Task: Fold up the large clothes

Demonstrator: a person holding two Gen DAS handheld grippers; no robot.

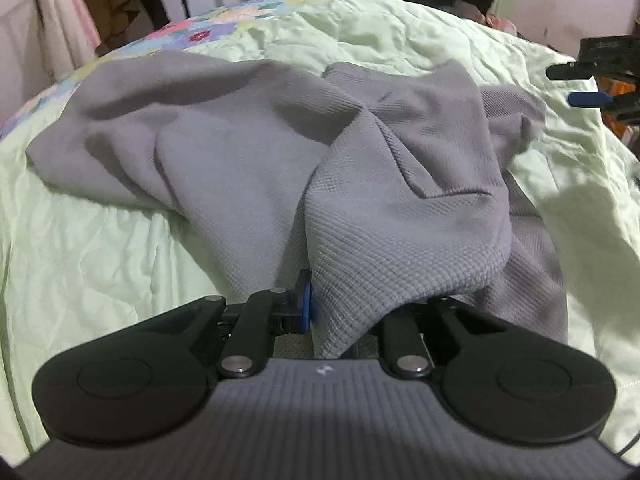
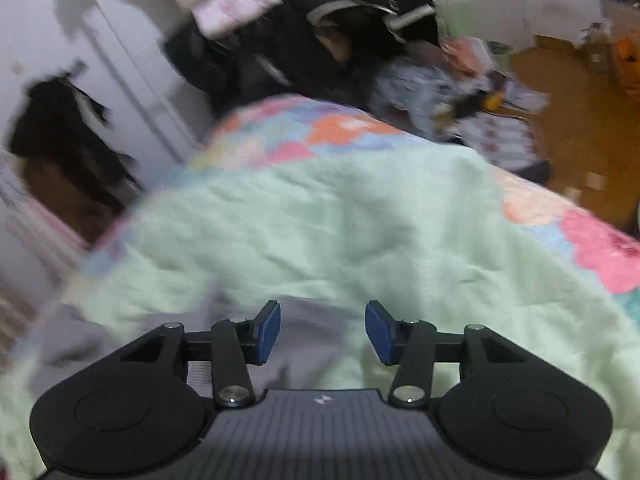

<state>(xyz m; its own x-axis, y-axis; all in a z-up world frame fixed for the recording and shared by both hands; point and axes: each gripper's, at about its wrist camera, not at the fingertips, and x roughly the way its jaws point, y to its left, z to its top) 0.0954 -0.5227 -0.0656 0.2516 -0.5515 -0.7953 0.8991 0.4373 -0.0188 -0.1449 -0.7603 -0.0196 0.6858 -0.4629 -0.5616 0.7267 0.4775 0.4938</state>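
Sweatshirt (image 1: 256,152), grey and rumpled, sprawls across the green sheet (image 1: 100,248) on your bed, one fold draped over your left gripper (image 1: 320,312), whose jaws are clamped on the cloth. Your right gripper (image 2: 323,330) hangs over the sheet, jaws wide apart and empty, a grey corner just below them. Floral quilt (image 2: 320,132) rims the far edge. Hanging clothes (image 2: 304,28) crowd the wall beyond; bare sheet lies open on both sides.

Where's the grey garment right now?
The grey garment lies crumpled on the green sheet, mid-frame in the left wrist view, its near edge pinched in the left gripper.
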